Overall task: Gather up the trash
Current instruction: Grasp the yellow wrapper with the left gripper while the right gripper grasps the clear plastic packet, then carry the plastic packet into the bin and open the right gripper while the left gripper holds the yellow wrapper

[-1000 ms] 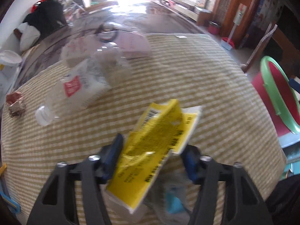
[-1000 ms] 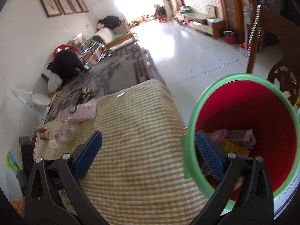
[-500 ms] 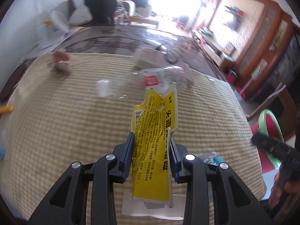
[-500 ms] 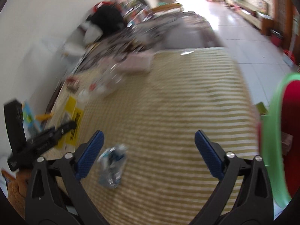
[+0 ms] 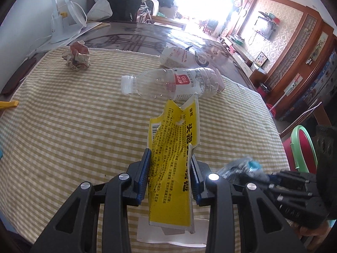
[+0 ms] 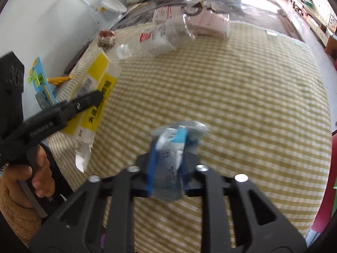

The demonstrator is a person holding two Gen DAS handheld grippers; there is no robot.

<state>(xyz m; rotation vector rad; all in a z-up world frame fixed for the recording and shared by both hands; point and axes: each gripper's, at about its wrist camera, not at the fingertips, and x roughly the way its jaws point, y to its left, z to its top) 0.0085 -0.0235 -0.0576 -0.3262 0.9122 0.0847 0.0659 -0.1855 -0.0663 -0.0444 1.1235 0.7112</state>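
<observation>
My left gripper point(image 5: 169, 172) is shut on a torn yellow packet point(image 5: 174, 143) with black print, whose lower end rests on a white sheet point(image 5: 168, 234) on the checked cloth point(image 5: 73, 126). My right gripper point(image 6: 166, 168) is shut on a crumpled clear wrapper with a blue label point(image 6: 175, 139), just above the cloth. The left wrist view shows that wrapper point(image 5: 242, 166) low at the right, beside the packet. A red bin with a green rim point(image 5: 301, 147) stands past the table's right edge.
An empty clear bottle point(image 5: 172, 82) lies on its side at mid-table, with a pink-and-white carton point(image 5: 179, 57) behind it. A crumpled paper ball point(image 5: 76, 55) sits at the far left. A white fan point(image 5: 61, 27) stands beyond the cloth. A hand point(image 6: 40, 175) holds the left gripper.
My right gripper swung from over the red bin to the table and shut on the clear wrapper. My left gripper narrowed onto the yellow packet and rolled, turning toward the bottle.
</observation>
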